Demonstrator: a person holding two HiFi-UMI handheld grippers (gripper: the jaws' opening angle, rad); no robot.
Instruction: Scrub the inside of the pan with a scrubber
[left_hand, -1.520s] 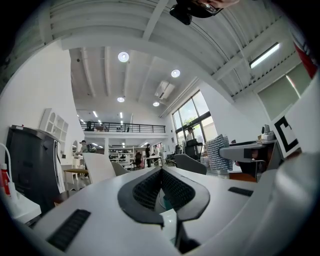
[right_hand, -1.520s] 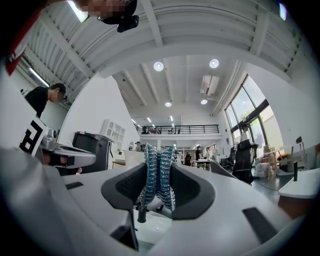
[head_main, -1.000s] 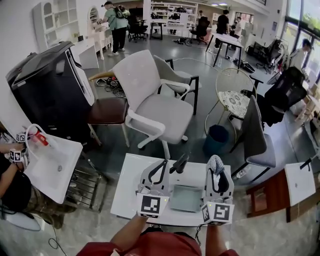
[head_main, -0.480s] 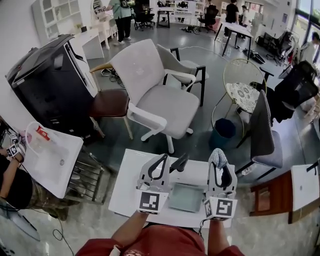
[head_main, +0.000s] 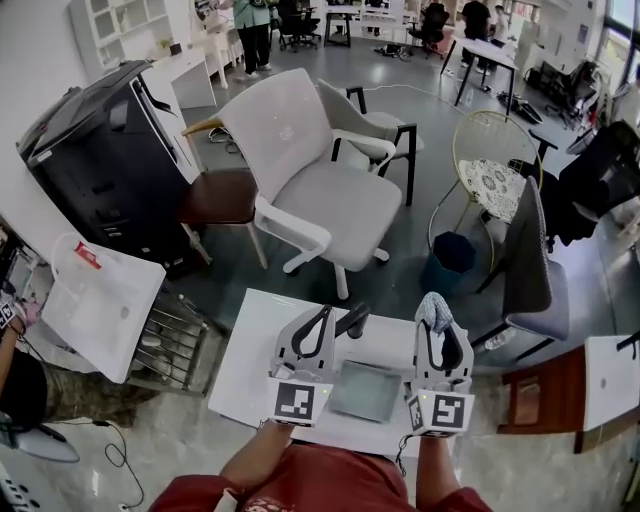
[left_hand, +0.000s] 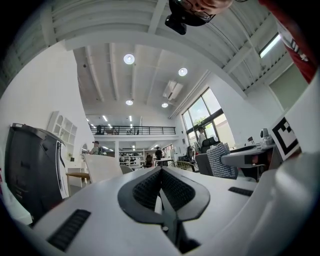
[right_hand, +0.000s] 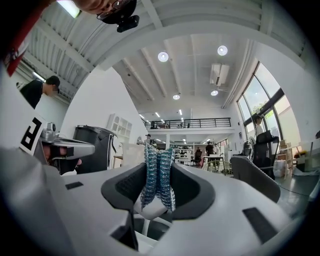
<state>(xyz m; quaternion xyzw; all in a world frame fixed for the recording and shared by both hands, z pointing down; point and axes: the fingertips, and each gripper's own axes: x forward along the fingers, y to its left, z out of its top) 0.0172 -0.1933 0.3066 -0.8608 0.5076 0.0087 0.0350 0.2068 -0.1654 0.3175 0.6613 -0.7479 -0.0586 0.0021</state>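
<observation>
You're holding two hand-held grippers over one white bench (head_main: 250, 372), one per hand, and both are pointing up and away from you. The left hand-held gripper (head_main: 326, 314) is sitting fully narrow. In the left gripper view its ribbed pads (left_hand: 146, 189) are meeting at the tip, and I'm seeing nothing gripped between them. The right hand-held gripper (head_main: 435, 326) is clamping one scrubber (head_main: 432, 308), a blue-silver mesh wad. It's sitting squeezed between the two pads and sticking out past the tips. There's one pan (head_main: 368, 392), square and grey, lying flat on the bench between the two grippers and closer to you than their tips. Its one dark handle (head_main: 354, 323) is angling up at the far side, just beside the left tip. I can't tell whether they're touching. The scrubber is riding clear of the pan, off its far right corner, not touching it. Beyond the bench, one white swivel chair (head_main: 310, 190) is standing on the grey floor. One black machine (head_main: 95, 165) is sitting to the far left. One blue bin (head_main: 448, 258) is standing off to the right, under a round wire chair (head_main: 490, 165).
</observation>
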